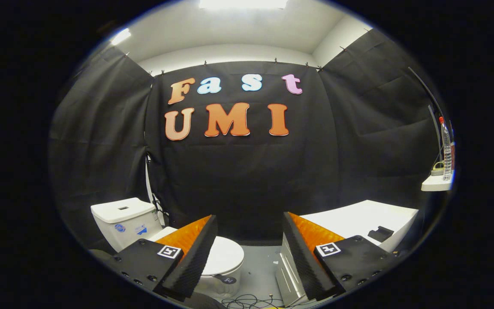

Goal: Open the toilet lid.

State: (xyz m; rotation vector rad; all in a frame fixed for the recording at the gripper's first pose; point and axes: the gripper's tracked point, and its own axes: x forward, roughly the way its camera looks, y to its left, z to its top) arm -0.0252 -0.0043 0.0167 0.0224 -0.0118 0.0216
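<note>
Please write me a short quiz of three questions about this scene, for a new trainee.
1. True or false: the toilet lid is already raised.
2. The gripper fingers are: A) shut on the lid, B) open with nothing between them, C) shut on a bottle.
3. Fill in: the bottle stands on a small white ____.

Key:
1. False: the lid lies flat and closed, below and beyond the fingers.
2. B.
3. Shelf, on the side of the white table, away from the toilet tank.
</note>
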